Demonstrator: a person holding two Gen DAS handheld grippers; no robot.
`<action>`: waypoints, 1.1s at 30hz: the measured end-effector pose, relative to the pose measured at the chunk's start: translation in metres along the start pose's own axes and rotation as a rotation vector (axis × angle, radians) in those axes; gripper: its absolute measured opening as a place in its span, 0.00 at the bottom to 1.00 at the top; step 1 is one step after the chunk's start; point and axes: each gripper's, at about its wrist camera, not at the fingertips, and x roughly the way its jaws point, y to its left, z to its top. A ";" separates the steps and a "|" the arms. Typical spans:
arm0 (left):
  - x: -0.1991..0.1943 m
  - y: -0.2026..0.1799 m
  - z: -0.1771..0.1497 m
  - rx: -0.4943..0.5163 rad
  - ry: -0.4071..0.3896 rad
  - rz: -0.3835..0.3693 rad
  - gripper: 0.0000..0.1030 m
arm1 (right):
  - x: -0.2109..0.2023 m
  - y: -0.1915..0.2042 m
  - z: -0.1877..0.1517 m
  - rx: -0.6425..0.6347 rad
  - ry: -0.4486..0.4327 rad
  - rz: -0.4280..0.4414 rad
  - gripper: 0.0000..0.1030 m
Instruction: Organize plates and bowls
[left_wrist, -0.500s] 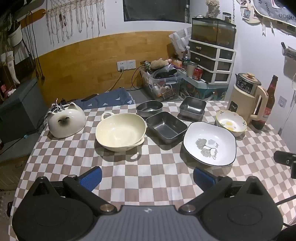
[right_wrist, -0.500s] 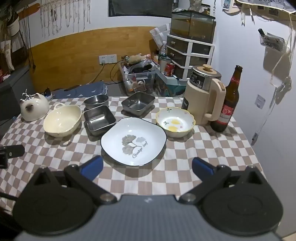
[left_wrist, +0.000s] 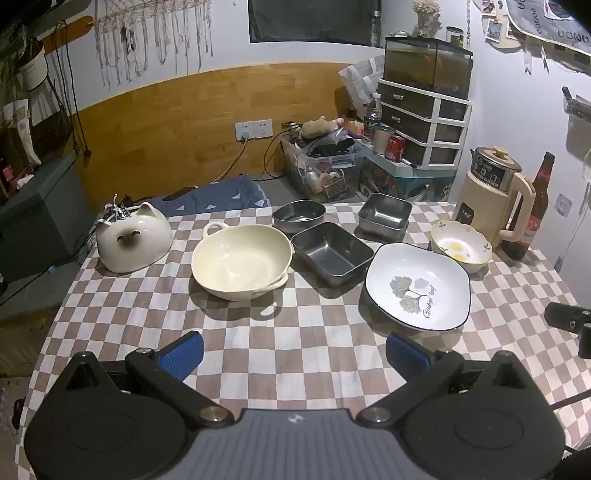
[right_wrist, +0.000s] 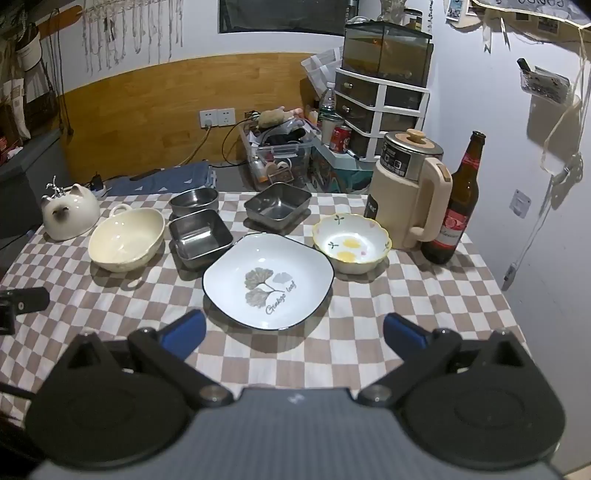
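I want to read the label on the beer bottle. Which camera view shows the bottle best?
The right wrist view: the beer bottle stands whole, cap to base, beside the kettle, red label facing the camera. In the left wrist view the bottle sits smaller near the edge, its lower part partly hidden behind the kettle's handle.

table (left_wrist: 295, 354): checked cloth | bowls (left_wrist: 242, 260), plate (left_wrist: 419, 286), kettle (left_wrist: 493, 199), bottle (left_wrist: 535, 210)

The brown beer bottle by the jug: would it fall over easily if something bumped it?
Probably. The beer bottle is tall on a narrow base, so a high knock would likely tip it. It looks like glass: breakable and smooth to grip. Once down, it would probably roll.
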 end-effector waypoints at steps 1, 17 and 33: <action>0.000 0.000 0.000 0.000 0.000 0.000 1.00 | 0.000 0.000 0.000 -0.001 0.001 -0.001 1.00; 0.000 0.000 0.000 -0.004 -0.001 -0.004 1.00 | -0.003 0.002 -0.004 -0.001 0.007 0.000 1.00; 0.000 0.000 0.000 -0.006 -0.001 -0.005 1.00 | -0.004 0.001 -0.004 -0.001 0.010 0.000 1.00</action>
